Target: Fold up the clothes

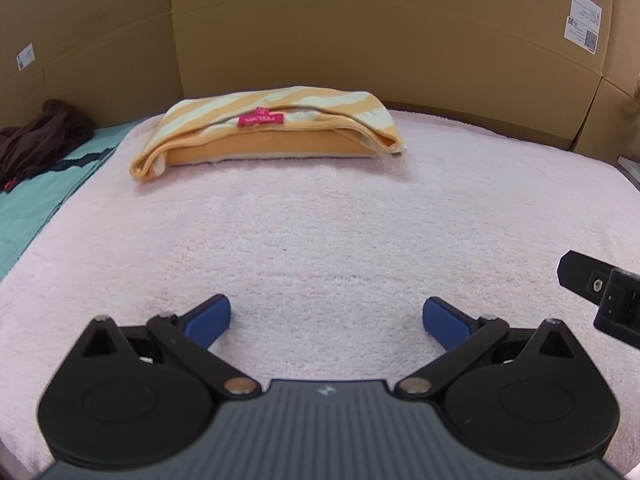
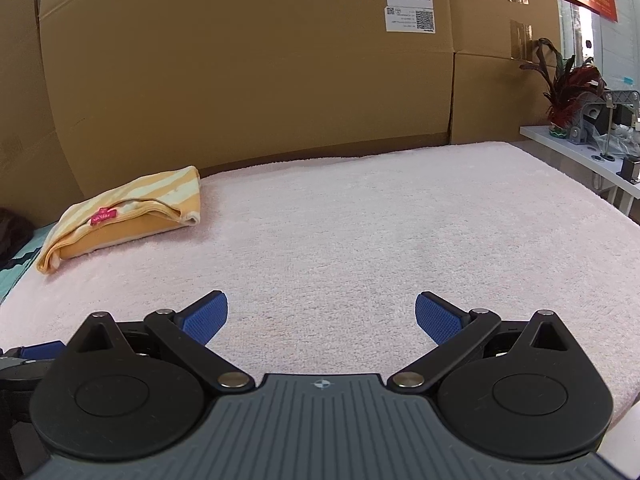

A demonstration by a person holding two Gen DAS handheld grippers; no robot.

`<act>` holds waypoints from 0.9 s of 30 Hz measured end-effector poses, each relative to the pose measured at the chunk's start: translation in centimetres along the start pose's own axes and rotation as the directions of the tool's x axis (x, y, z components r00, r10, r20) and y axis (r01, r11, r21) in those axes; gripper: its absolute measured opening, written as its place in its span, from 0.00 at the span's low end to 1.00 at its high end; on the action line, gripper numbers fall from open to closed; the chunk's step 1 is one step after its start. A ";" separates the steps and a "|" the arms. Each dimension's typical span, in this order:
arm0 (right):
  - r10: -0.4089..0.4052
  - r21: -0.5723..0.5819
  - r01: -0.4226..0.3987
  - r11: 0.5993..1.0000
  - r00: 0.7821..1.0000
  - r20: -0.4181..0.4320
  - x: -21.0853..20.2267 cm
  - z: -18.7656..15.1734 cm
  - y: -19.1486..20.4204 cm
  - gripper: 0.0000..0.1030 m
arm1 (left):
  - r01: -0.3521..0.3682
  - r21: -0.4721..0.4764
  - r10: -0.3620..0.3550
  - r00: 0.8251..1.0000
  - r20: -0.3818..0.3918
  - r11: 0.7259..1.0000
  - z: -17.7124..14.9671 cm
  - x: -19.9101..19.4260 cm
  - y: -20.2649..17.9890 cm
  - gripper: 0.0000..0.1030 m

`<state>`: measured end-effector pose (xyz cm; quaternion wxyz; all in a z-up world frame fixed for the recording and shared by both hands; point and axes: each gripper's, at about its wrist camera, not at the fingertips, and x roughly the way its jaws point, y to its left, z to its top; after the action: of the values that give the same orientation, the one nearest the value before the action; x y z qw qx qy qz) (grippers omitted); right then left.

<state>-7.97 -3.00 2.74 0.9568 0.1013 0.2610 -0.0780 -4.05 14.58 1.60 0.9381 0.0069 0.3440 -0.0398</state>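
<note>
- Left gripper (image 1: 326, 322) spread wide, blue pads (image 1: 210, 320) far apart, nothing between them, low over pink towel surface (image 1: 320, 232)
- Right gripper (image 2: 322, 318) also wide open and empty, blue fingertips (image 2: 438, 322) apart over same pink towel (image 2: 360, 240)
- part of right gripper's black body shows at right edge of left wrist view (image 1: 600, 296); grippers side by side, near each other
- folded orange/cream striped garment (image 1: 268, 132) lies flat on towel at far side, well apart from both grippers; pink label (image 1: 261, 119) on its front fold
- from right wrist view same garment (image 2: 120, 216) sits far left, near cardboard
- cardboard boxes (image 1: 360, 32) form wall right behind towel, white shipping labels (image 2: 410, 4) on them
- dark brown clothing heap (image 1: 44, 136) on teal cloth (image 1: 36, 208), left of towel
- red-leaf plant (image 2: 568, 80) and white shelf (image 2: 580, 148) with small hardware far right
</note>
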 end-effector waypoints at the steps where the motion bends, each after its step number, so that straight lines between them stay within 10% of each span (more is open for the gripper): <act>1: 0.008 -0.002 -0.008 1.000 1.000 -0.002 0.0 -0.1 0.2 0.99 | -0.001 -0.002 0.001 1.000 0.000 1.000 0.0 0.0 0.1 1.00; 27: 0.119 -0.071 -0.121 0.990 0.993 -0.023 1.3 -0.2 5.9 0.99 | -0.044 -0.062 0.043 0.999 -0.016 0.997 0.1 -0.1 4.4 1.00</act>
<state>-5.79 2.64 2.85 0.9604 0.0827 0.2659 -0.0098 -3.72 18.97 1.73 0.9360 -0.0147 0.3516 -0.0086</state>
